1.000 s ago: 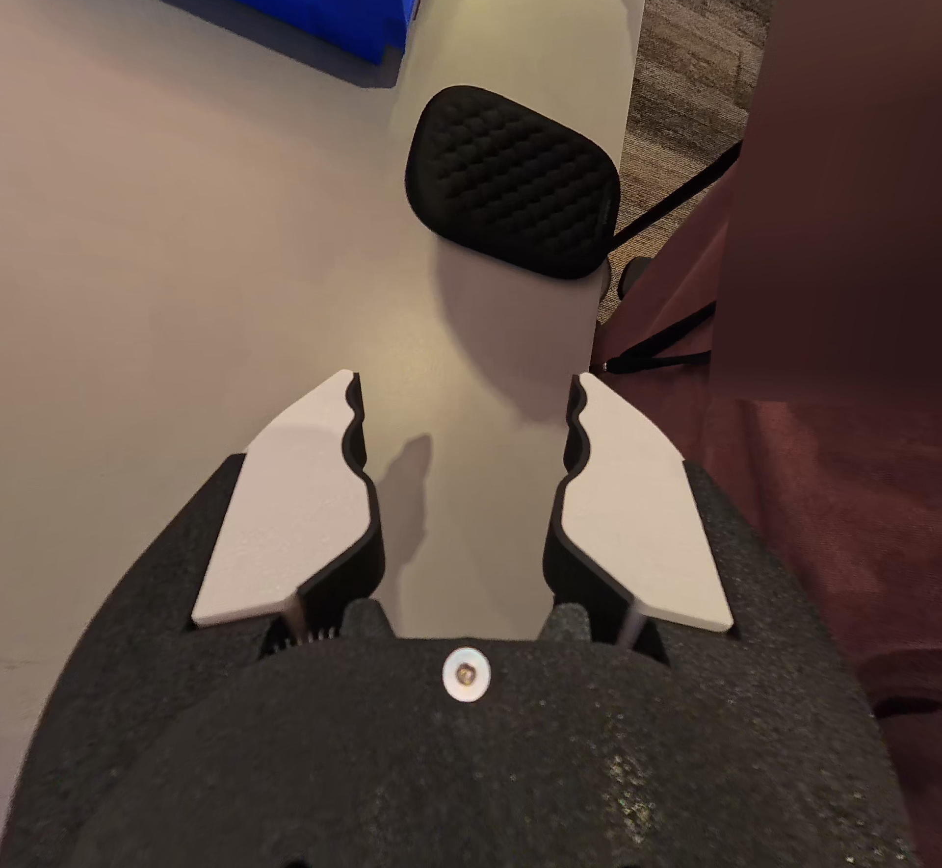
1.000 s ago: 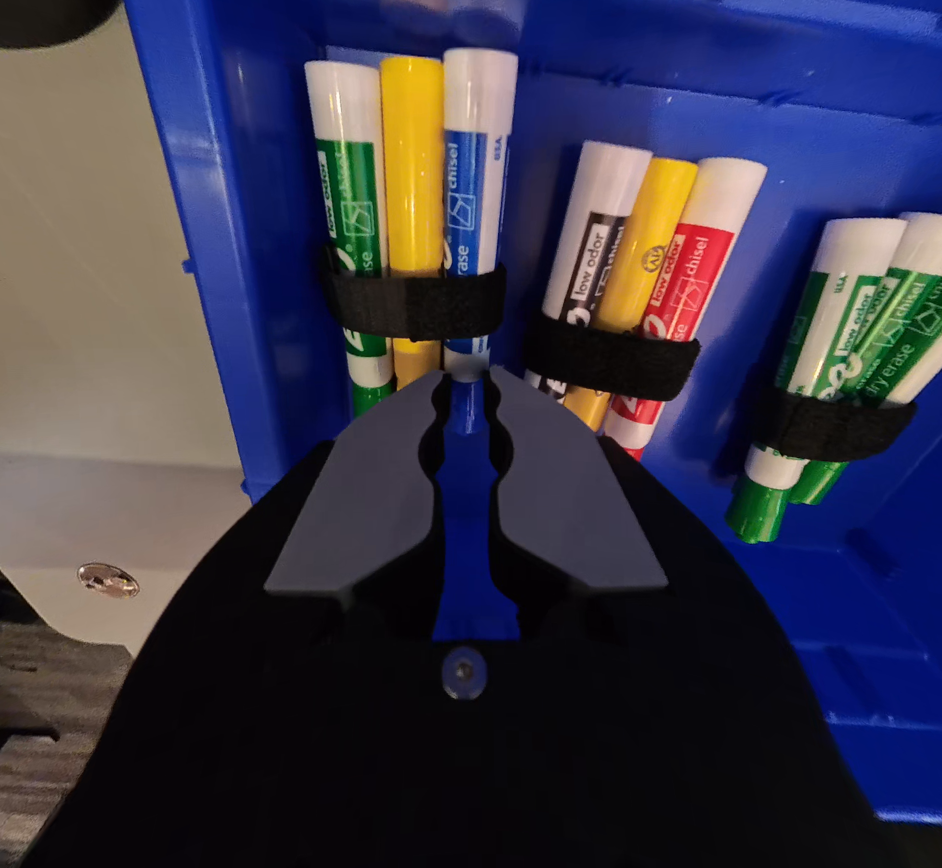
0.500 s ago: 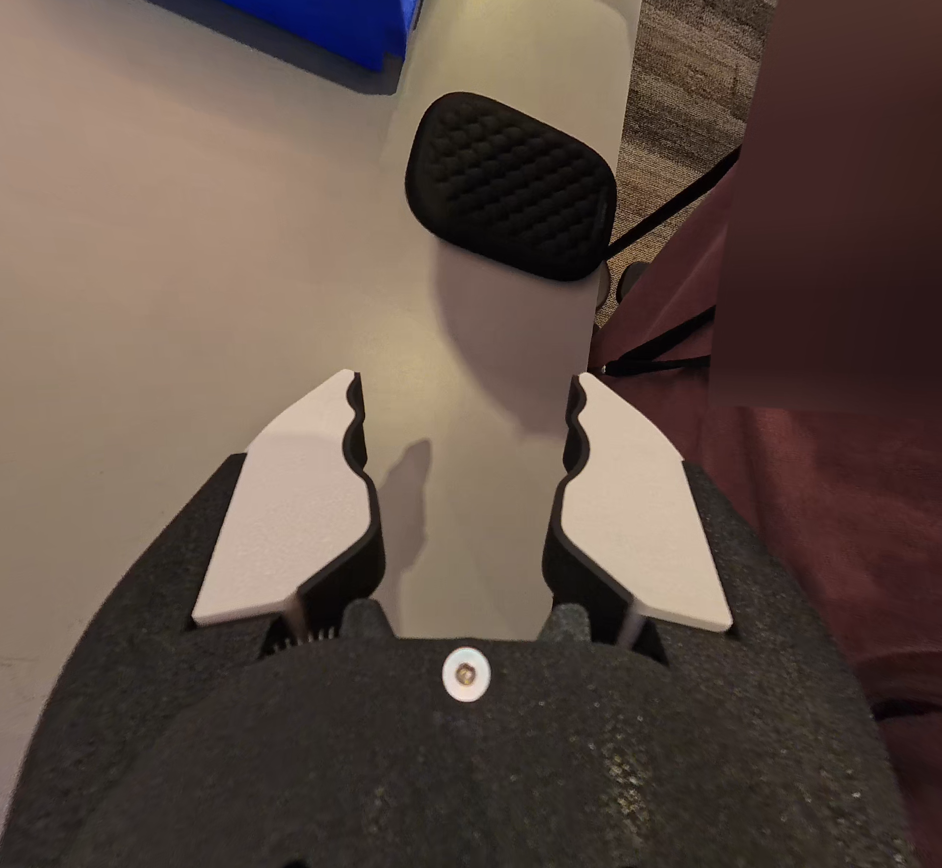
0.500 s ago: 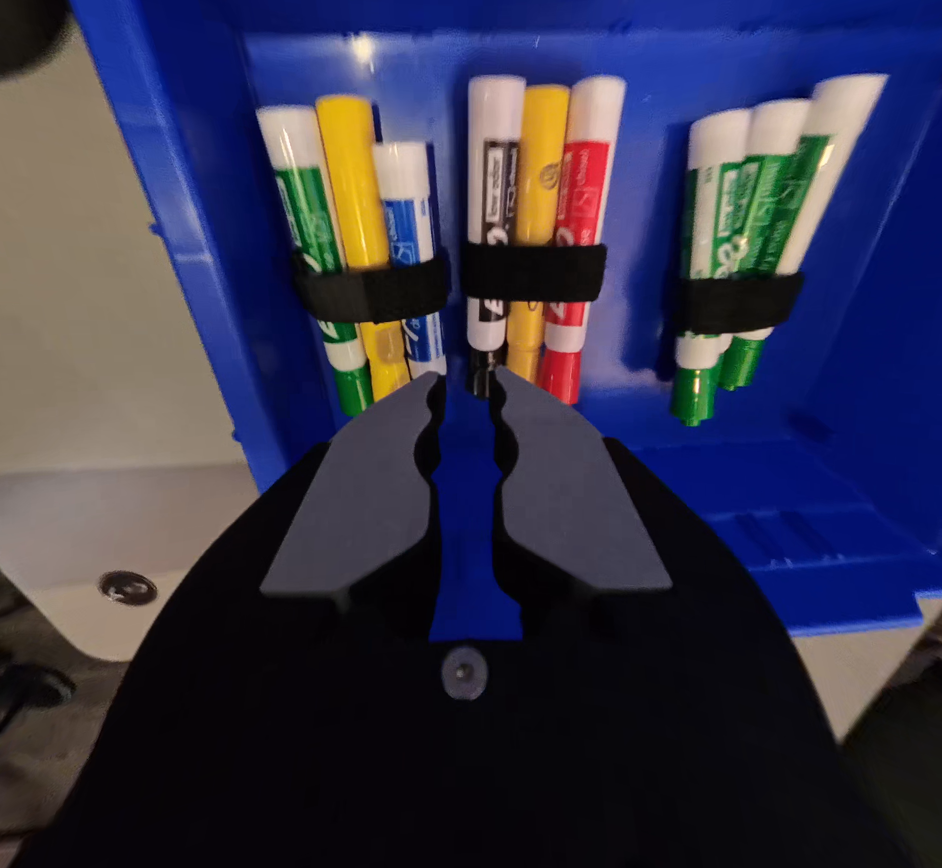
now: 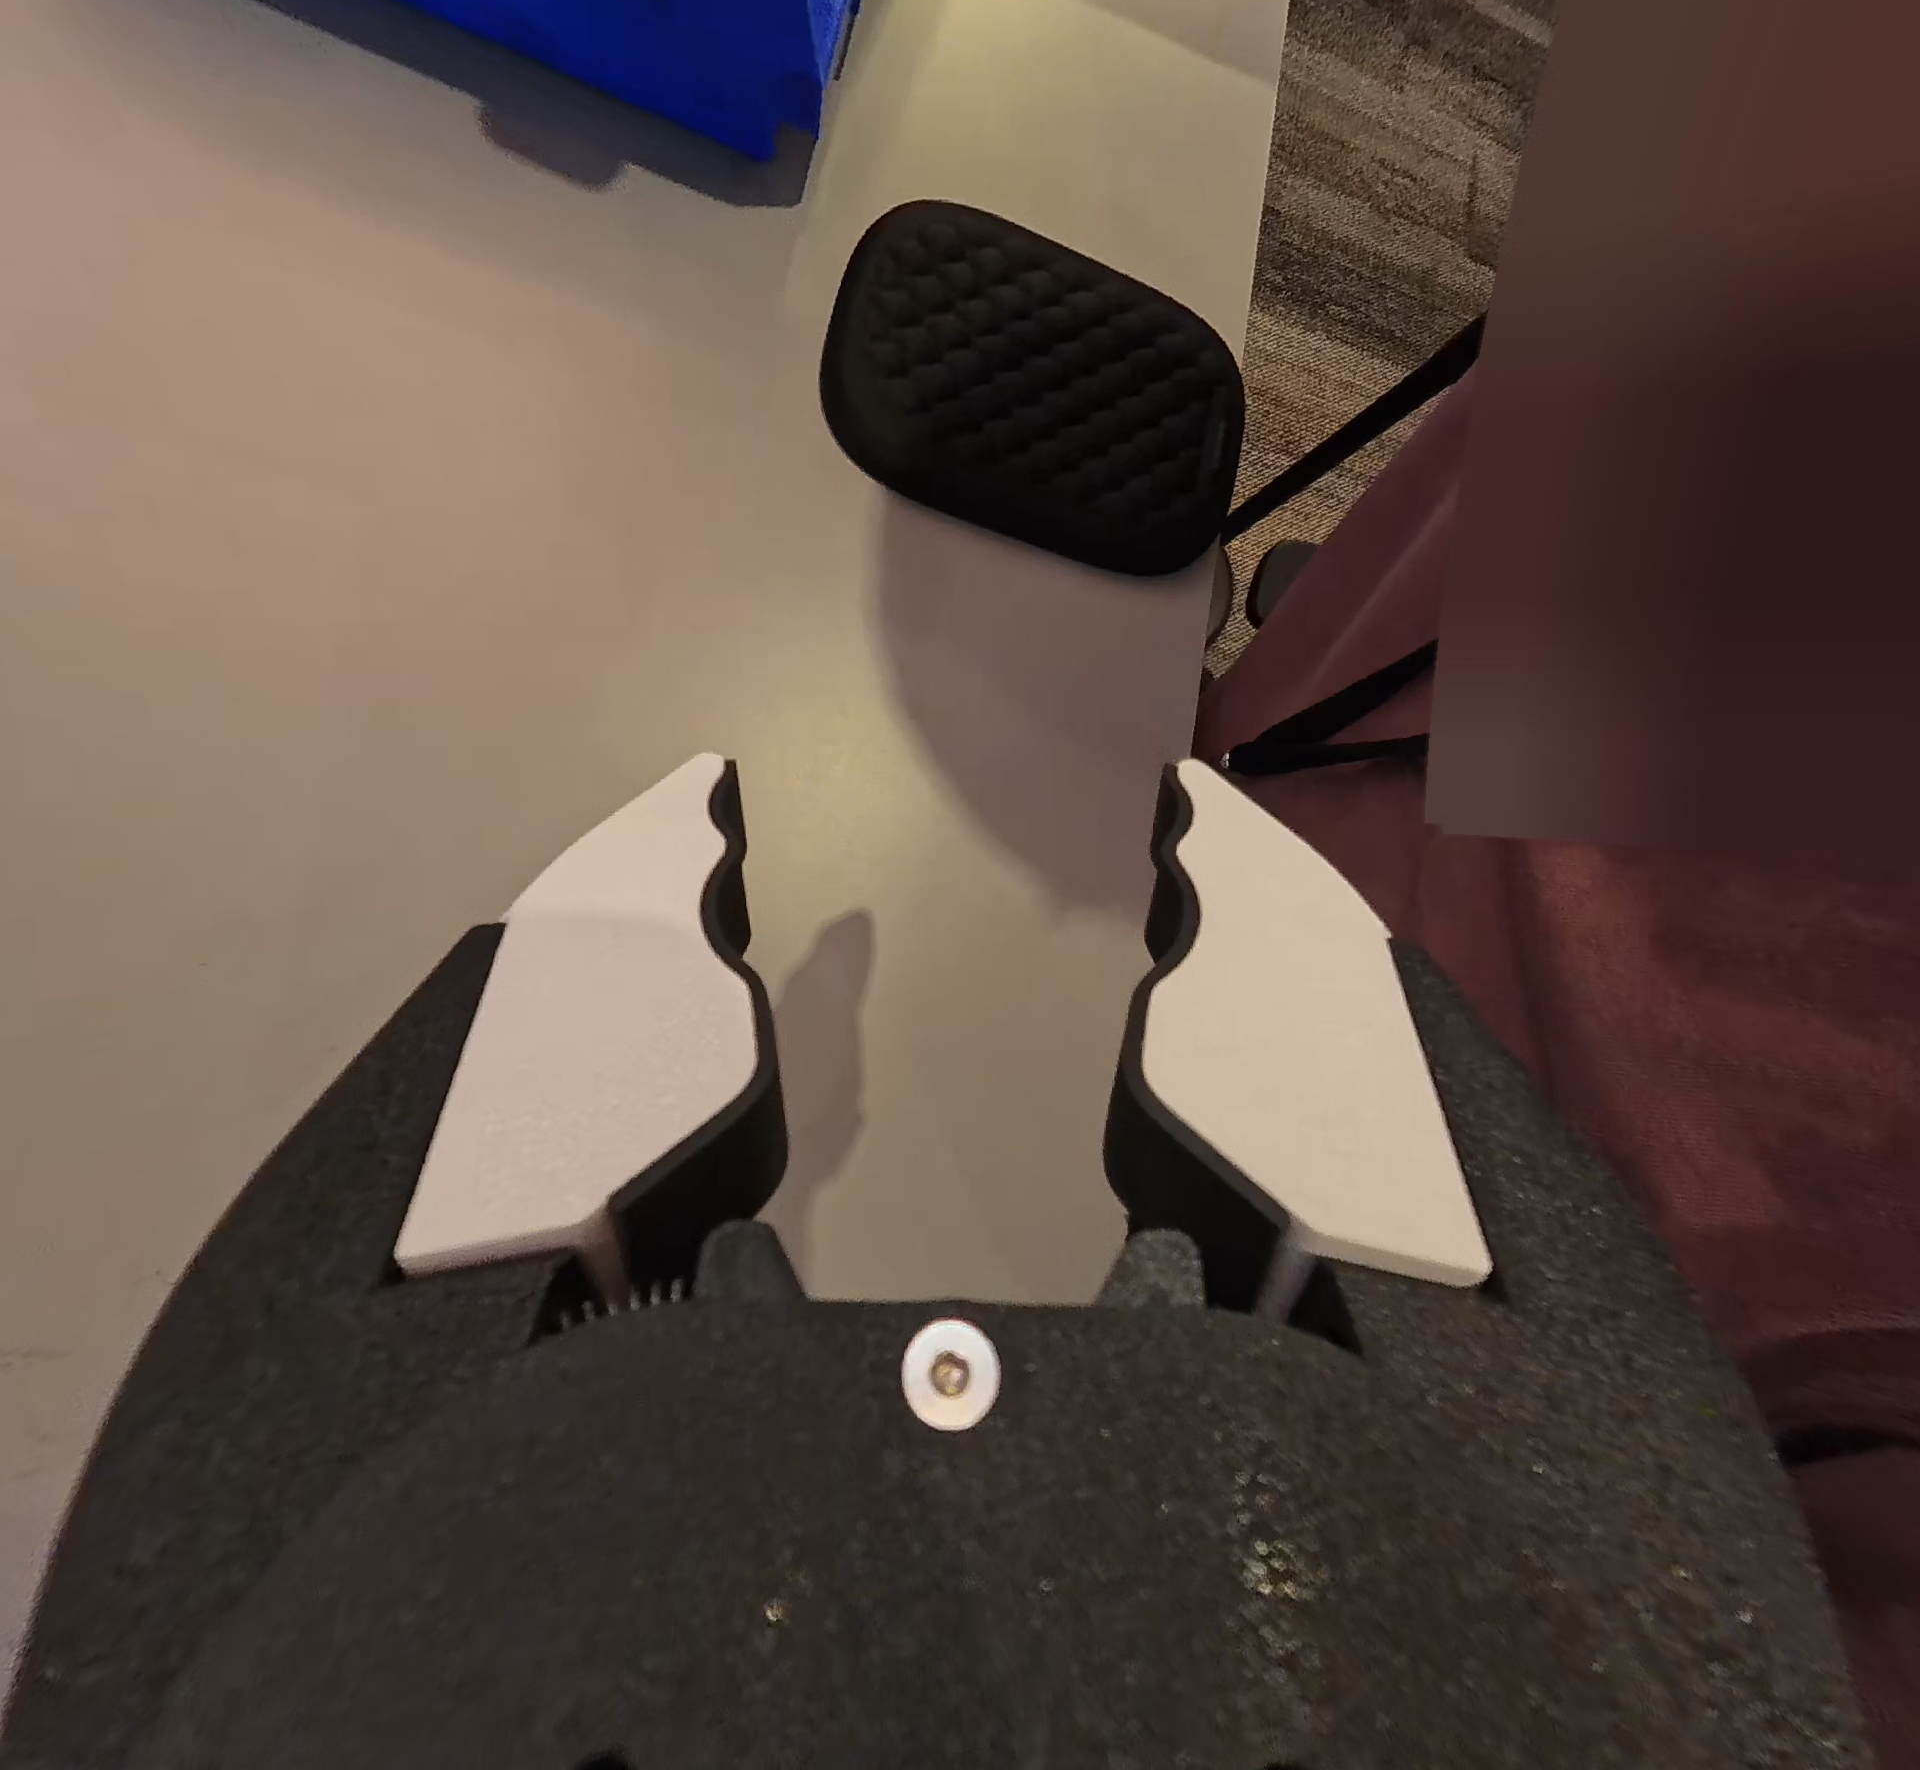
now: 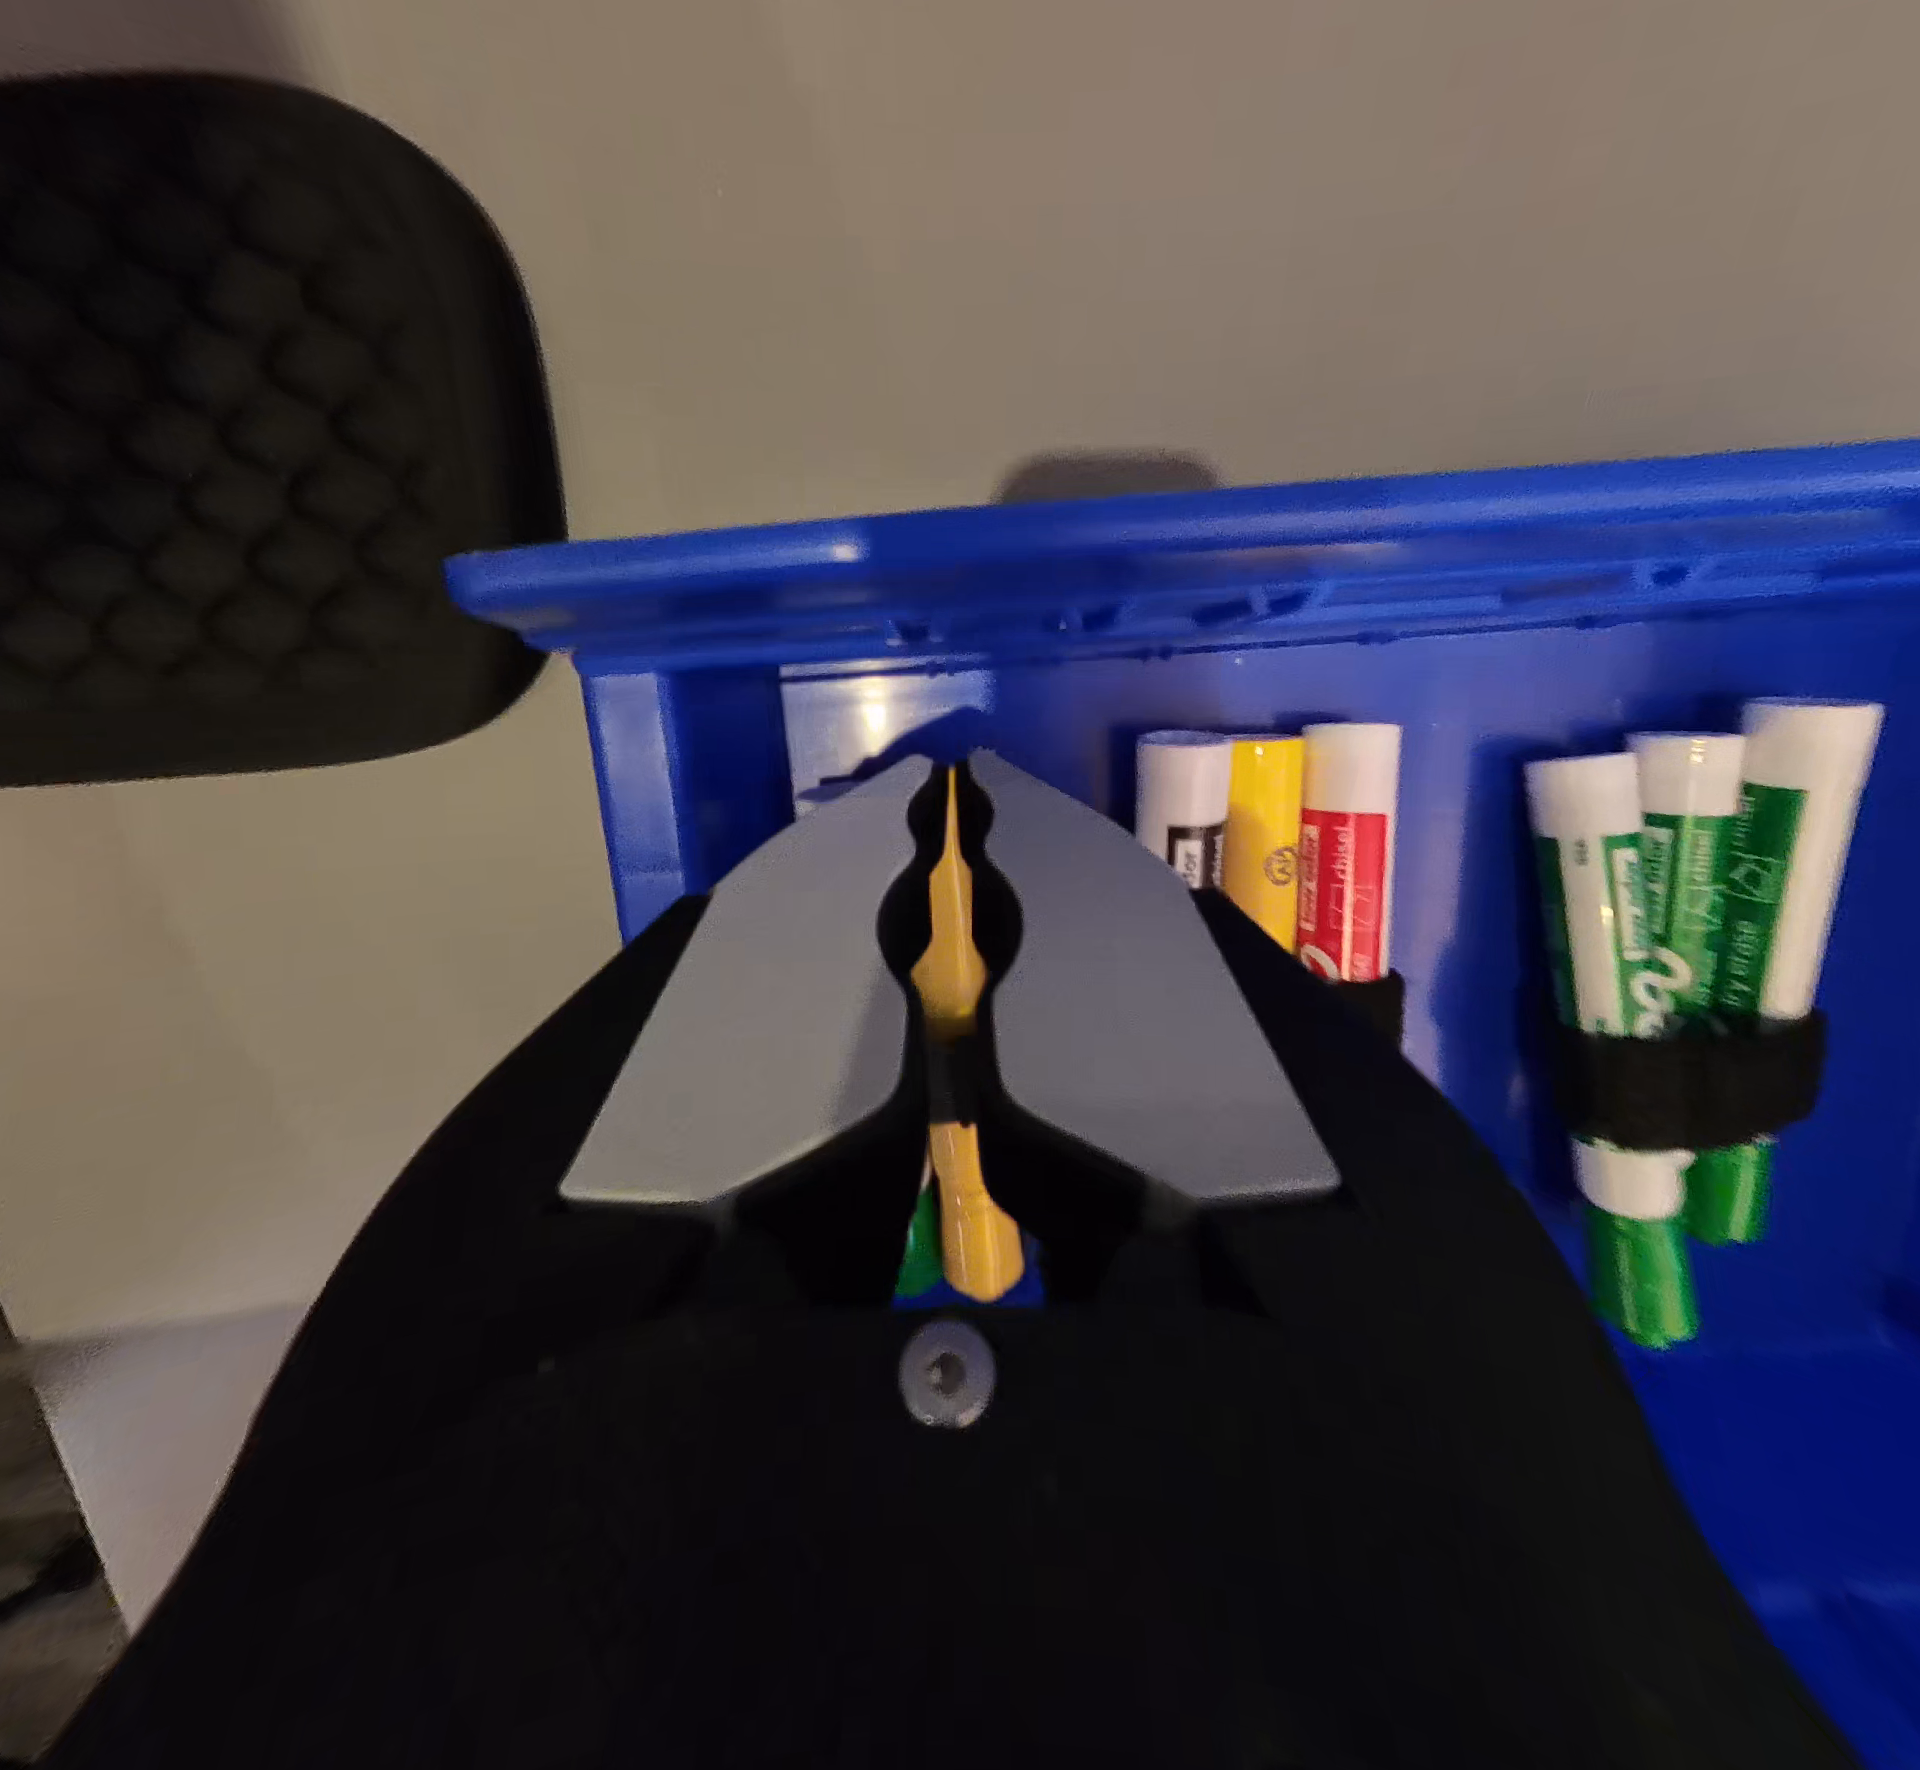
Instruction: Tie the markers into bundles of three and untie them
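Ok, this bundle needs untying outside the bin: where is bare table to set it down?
Widest: the table between the blue bin, the black pad and the open left gripper. A narrower strip separates bin and pad. The bin is crowded: the mixed bundle and the green bundle lie beside the yellow-marker bundle that the right gripper pinches.

This looks like an office or a meeting room. A smooth pale grey bench (image 5: pixel 312 577) with a rounded edge stands over a floor of grey-brown carpet tiles (image 5: pixel 1382 110). Near that edge lies a black padded case (image 5: pixel 1029 390) with a quilted surface. Farther along the bench from the case sits a blue plastic bin (image 6: pixel 1195 567), holding dry-erase markers (image 6: pixel 1340 847) strapped in threes with black bands (image 6: pixel 1683 1086), the usual whiteboard supplies.
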Action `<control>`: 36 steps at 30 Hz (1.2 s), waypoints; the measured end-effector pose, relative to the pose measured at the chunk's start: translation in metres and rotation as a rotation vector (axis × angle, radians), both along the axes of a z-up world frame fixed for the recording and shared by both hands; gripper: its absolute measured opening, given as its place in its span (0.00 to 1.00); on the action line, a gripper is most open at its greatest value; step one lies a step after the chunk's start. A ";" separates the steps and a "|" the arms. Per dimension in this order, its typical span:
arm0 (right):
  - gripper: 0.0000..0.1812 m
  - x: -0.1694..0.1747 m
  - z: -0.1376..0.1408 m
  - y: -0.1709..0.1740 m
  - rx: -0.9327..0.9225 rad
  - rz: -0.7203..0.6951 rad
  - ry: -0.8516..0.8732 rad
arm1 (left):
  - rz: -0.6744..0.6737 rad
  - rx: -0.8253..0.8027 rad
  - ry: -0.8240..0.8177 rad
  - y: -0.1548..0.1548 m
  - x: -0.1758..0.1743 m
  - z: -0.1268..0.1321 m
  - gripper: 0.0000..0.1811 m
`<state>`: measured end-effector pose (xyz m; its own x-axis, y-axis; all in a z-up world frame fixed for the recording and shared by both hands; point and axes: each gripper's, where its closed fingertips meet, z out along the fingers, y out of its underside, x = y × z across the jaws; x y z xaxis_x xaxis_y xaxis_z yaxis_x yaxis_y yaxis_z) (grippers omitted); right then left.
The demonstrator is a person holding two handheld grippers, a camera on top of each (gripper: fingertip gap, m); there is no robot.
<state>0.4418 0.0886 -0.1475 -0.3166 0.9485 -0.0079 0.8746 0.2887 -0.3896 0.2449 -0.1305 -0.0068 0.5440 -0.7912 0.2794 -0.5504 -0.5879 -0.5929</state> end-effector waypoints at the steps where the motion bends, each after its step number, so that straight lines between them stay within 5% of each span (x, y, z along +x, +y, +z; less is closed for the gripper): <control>1: 0.02 -0.002 -0.003 -0.002 -0.023 -0.012 0.005 | 0.000 0.002 0.003 0.000 -0.001 0.000 0.42; 19: 0.01 0.006 -0.024 -0.001 -0.005 -0.011 -0.125 | 0.009 0.002 -0.010 -0.001 -0.005 0.000 0.41; 28: 0.08 0.024 0.092 0.038 0.130 -0.232 0.454 | 0.046 0.043 -0.068 0.006 -0.018 0.005 0.41; 31: 0.12 0.059 0.053 0.075 0.279 -0.350 0.206 | 0.042 0.045 -0.078 0.008 -0.019 0.005 0.41; 36: 0.17 0.044 0.021 0.081 0.339 -0.223 0.097 | 0.029 0.044 -0.081 0.003 -0.018 0.004 0.41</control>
